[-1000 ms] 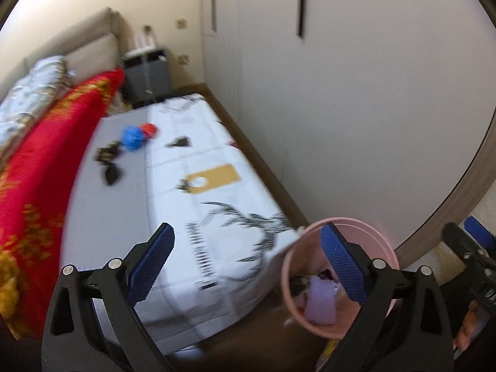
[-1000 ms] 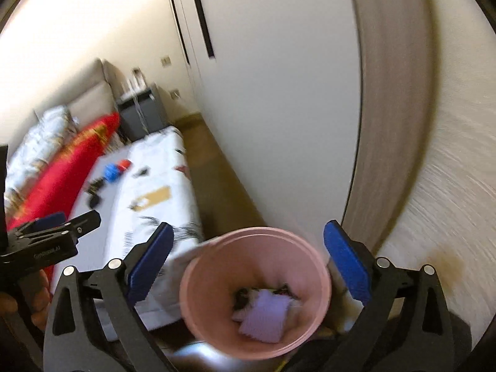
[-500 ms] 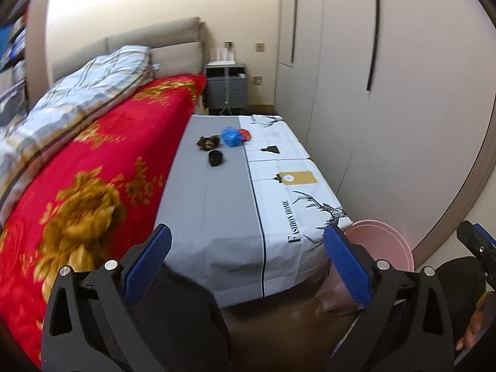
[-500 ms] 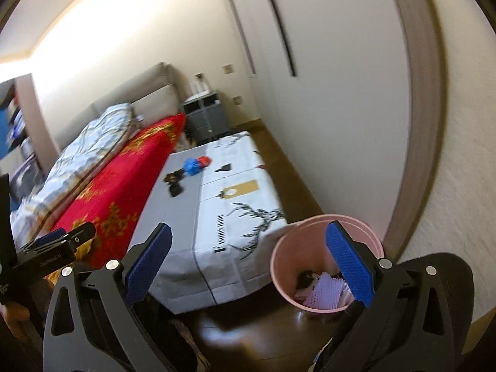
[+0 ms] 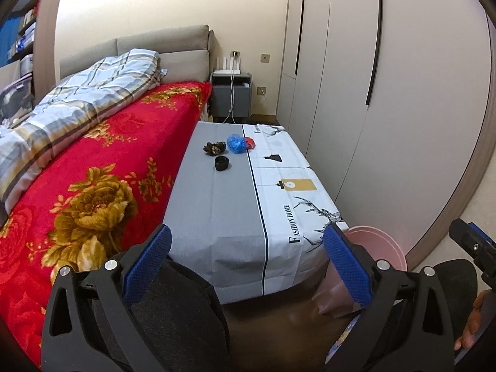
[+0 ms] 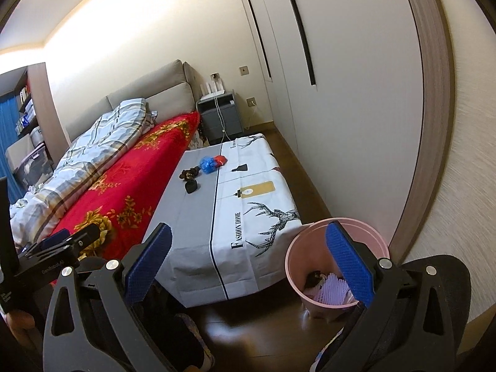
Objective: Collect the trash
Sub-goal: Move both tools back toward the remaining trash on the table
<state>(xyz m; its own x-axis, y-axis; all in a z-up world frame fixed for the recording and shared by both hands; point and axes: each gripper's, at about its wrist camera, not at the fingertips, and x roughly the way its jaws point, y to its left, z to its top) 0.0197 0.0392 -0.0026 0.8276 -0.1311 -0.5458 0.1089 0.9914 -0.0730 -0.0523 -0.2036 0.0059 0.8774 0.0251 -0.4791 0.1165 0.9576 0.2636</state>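
Both the left gripper (image 5: 246, 249) and right gripper (image 6: 248, 248) hang wide open and empty at the near end of the cloth-covered table (image 5: 223, 204). Four scraps of trash (image 5: 229, 147) lie toward its far end; the pink bin (image 6: 313, 245) stands at its near corner. Next, a long reach forward seems needed

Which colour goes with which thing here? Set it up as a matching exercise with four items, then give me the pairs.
Things:
1. bin
2. crumpled bag
3. blanket
4. nightstand

Colours:
A. red with gold flowers
B. grey
C. pink
D. blue

Pairs: 1-C, 2-D, 3-A, 4-B.
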